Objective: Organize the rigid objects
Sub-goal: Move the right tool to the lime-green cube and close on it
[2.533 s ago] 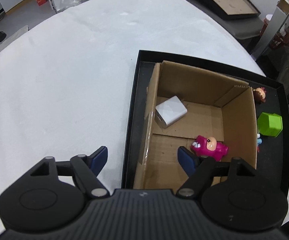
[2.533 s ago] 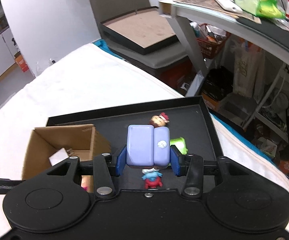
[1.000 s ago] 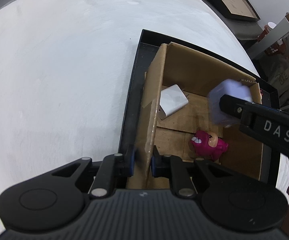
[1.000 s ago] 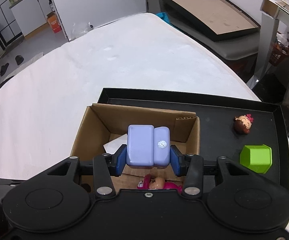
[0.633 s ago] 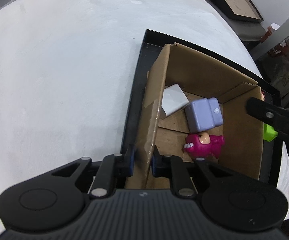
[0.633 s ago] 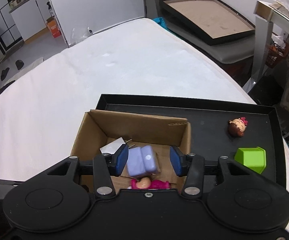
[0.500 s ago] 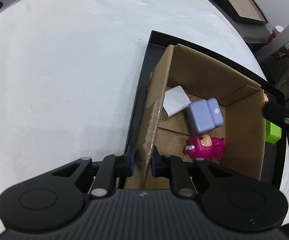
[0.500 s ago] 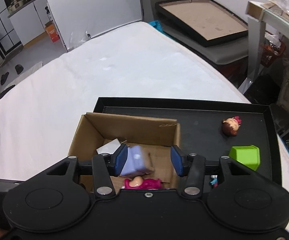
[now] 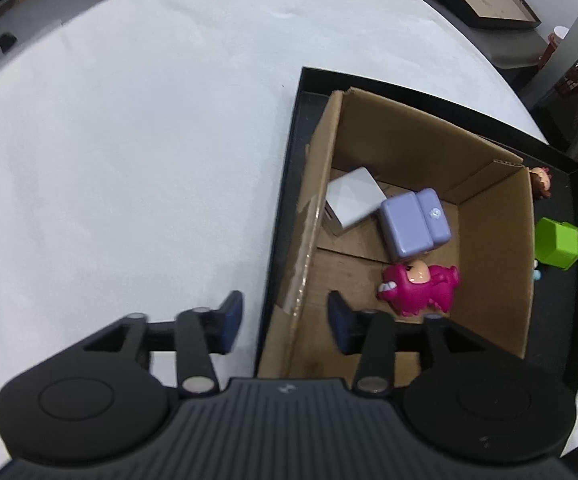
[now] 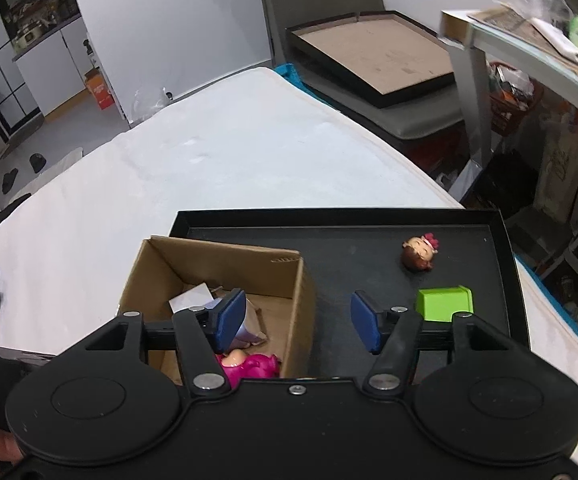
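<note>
An open cardboard box stands in the left part of a black tray. In it lie a white block, a lilac block and a pink toy. On the tray floor right of the box lie a green block and a brown doll head. My left gripper is open, its jaws either side of the box's left wall. My right gripper is open and empty above the box's right wall.
The tray rests on a white cloth-covered table. Beyond the table's far edge stand a chair with a second black tray and a cluttered shelf unit. A small blue toy peeks out beside the green block.
My right gripper let the lilac block fall into the box, opened wide and drew back to the right. My left gripper, shut on the box's left wall, has opened.
</note>
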The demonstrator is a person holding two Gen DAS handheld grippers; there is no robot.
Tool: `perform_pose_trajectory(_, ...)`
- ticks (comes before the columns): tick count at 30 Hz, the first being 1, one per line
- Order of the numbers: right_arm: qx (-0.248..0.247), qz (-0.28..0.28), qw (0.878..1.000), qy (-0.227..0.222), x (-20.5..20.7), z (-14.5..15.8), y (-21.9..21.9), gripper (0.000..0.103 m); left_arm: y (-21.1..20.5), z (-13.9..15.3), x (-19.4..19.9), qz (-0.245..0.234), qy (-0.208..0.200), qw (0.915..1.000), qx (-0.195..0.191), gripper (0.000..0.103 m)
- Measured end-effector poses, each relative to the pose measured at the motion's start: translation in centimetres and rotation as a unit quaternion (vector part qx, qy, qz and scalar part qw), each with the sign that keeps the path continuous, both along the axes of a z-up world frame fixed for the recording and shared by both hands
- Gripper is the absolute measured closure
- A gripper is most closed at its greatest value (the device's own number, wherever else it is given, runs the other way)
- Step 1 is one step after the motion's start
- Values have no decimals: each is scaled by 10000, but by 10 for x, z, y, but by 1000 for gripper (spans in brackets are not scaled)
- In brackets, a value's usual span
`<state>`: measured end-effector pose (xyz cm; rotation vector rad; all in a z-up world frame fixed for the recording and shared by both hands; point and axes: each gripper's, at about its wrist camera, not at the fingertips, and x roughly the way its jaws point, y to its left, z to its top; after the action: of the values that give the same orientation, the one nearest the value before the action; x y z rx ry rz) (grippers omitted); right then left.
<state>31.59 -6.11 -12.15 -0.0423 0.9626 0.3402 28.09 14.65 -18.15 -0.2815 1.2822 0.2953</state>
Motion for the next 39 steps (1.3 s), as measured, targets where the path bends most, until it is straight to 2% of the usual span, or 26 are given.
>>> perform_pose_trajectory(6, 125, -137, 9998, 61, 3, -1, -15, 39, -2, 5, -2, 51, 29, 9999, 103, 37)
perform_pose_trajectory(11, 209, -261, 9994, 58, 6, -6, -30, 33, -6, 8, -2, 58, 71, 9998, 198, 33)
perform_pose_trajectory(16, 199, -213, 9993, -223, 4, -8, -40, 18, -12, 11, 2, -2, 75, 9995, 311, 32)
perform_pose_trajectory(30, 194, -374, 9983, -394, 6, -47, -71, 18, -24, 11, 9, -29, 238, 9983, 532, 31)
perform_pose_trajectory(39, -66, -488, 9974, -526, 5, -80, -76, 18, -26, 6, 17, -116, 469, 9963, 705, 30)
